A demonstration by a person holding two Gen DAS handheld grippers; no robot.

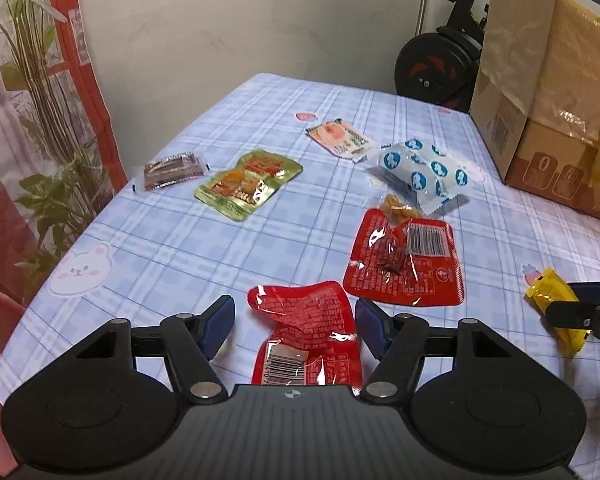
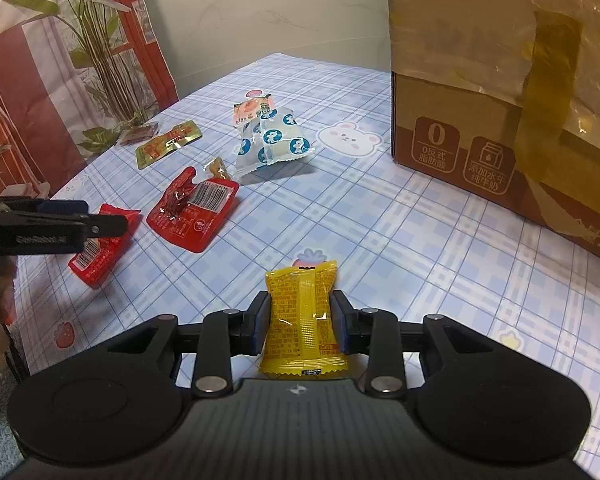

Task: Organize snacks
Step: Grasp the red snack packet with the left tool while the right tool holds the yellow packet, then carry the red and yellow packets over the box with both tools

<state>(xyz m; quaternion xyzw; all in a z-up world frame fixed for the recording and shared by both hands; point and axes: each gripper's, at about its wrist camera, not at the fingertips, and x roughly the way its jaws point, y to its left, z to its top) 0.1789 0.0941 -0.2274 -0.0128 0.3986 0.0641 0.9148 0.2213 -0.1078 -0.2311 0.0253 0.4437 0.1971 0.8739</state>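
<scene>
Yellow packet (image 2: 302,316) sits clenched in the right gripper (image 2: 300,322) near the table's (image 2: 380,216) right edge, ready for stowing, while the left gripper (image 1: 294,326) gapes around a red pouch (image 1: 306,332), needing closure.

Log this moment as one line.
right tool: shut on yellow foil snack packet | left tool: open around red plastic snack pouch

Your left gripper (image 1: 294,326) stands open astride a red pouch (image 1: 306,336); to its right, the other gripper (image 1: 572,312) pinches a yellow packet (image 1: 550,292).
</scene>
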